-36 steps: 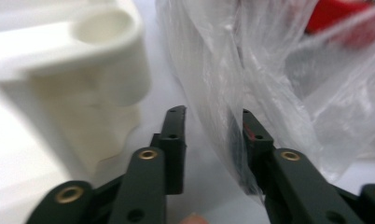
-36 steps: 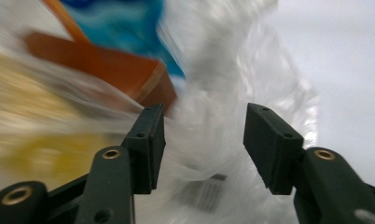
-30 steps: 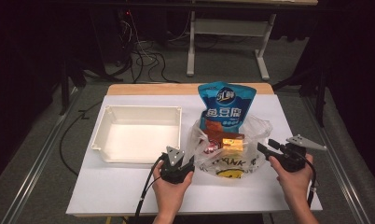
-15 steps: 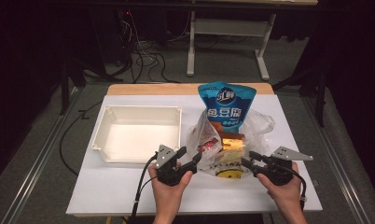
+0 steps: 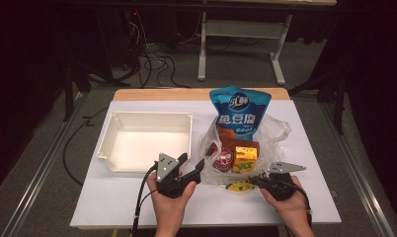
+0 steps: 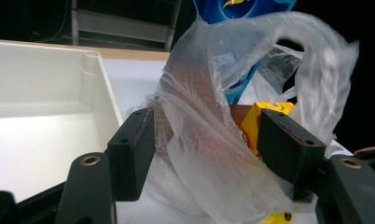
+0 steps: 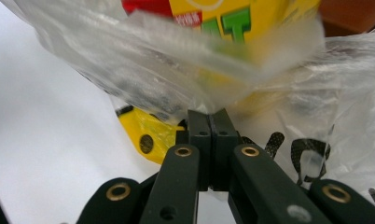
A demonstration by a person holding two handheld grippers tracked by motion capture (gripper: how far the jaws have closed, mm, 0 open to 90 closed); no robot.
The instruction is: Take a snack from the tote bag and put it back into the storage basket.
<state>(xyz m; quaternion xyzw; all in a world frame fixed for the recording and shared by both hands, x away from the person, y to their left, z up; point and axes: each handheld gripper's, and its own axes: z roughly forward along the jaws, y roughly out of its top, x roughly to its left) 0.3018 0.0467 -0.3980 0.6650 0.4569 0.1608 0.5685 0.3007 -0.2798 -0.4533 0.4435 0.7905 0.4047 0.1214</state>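
A white table [image 5: 112, 202] with a wooden far edge stands on grey floor [image 5: 33, 182]. Beyond it, a white desk frame [image 5: 238, 44] and tangled cables [image 5: 147, 64] sit in a dark room.

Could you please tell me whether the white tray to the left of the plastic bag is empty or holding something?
Empty: the high view shows the white tray with a bare floor and nothing in it.

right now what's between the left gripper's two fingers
A bunched fold of the clear plastic bag lies between the open fingers, unpinched, in the left gripper view.
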